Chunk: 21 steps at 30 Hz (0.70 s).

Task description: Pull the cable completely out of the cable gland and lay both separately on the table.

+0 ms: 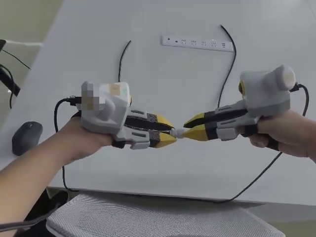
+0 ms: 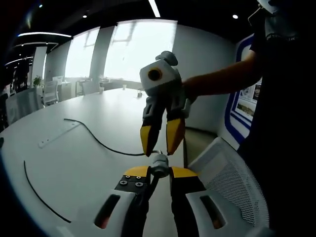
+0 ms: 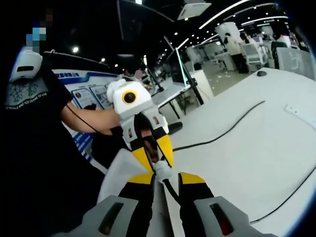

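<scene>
Both grippers meet tip to tip above the white table (image 1: 163,74). A small pale grey cable gland (image 1: 177,133) sits between them. My left gripper (image 1: 171,133) comes in from the left and is shut on the cable gland (image 2: 159,163), which rests at its yellow tips. My right gripper (image 1: 187,131) comes in from the right. A short black cable (image 3: 170,190) runs from the gland (image 3: 162,170) back between the right jaws, which are closed on it. The right gripper (image 2: 160,150) hangs just above the gland in the left gripper view.
A white power strip (image 1: 197,43) lies at the back of the table, with black cords (image 1: 228,59) trailing across the surface. A dark mouse (image 1: 25,137) sits near the left edge. A grey mesh chair (image 1: 148,217) stands below the table's near edge.
</scene>
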{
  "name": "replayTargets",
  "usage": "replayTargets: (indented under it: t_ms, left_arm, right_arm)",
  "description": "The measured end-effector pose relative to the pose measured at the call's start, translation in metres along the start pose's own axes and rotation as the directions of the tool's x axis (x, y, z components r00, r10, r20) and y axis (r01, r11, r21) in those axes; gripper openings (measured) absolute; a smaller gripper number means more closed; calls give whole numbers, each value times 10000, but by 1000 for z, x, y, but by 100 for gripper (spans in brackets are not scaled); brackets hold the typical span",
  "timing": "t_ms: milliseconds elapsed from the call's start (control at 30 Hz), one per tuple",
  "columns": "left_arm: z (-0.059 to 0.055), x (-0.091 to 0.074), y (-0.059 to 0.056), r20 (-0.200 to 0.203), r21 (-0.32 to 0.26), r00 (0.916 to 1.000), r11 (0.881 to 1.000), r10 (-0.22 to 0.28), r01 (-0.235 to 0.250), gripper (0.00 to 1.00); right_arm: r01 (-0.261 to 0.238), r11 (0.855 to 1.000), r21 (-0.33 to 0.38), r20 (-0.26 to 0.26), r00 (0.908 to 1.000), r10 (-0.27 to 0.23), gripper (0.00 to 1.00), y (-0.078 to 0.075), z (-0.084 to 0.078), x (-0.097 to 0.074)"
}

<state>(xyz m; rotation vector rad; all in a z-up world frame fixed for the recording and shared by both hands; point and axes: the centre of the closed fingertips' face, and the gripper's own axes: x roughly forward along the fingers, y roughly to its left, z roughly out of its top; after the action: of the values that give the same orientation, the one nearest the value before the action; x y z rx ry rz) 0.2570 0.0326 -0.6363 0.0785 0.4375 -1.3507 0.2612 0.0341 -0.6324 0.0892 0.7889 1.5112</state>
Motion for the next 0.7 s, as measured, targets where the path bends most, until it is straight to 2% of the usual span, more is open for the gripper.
replayTargets:
  t_ms: [100, 133, 400, 433, 533, 633, 700]
  left_arm:
    - [1, 1, 0, -1, 97, 10000, 10000, -3, 3, 15]
    - [2, 1, 0, -2, 109, 10000, 9999, 15, -15, 15]
    - [5, 4, -1, -15, 56, 10000, 10000, -82, 83, 15]
    - [5, 5, -1, -63, 18, 9999, 10000, -81, 81, 15]
    - [4, 5, 0, -83, -210, 9999, 9997, -85, 83, 15]
    - [3, 6, 0, -121, -238, 9999, 9997, -111, 108, 15]
    - [3, 6, 1, -101, -266, 9999, 9996, -85, 83, 15]
  right_arm:
    - [-180, 9998, 113, -7, 9998, 181, 14, 2, -1, 2]
    - [-449, 9987, 245, -22, 9990, 450, 13, 5, -1, 2]
    - [-664, 9977, 148, -273, 9974, 668, 9, 7, -5, 5]
    - [-576, 9983, -112, -322, 9978, 572, 9, 6, -6, 5]
    - [-486, 9984, -283, -331, 9983, 476, 9, 6, -7, 5]
    - [-375, 9951, -910, -472, 9983, 333, 8, 7, -8, 5]
    - [-122, 9890, -1474, -490, 9988, 50, 8, 5, -7, 4]
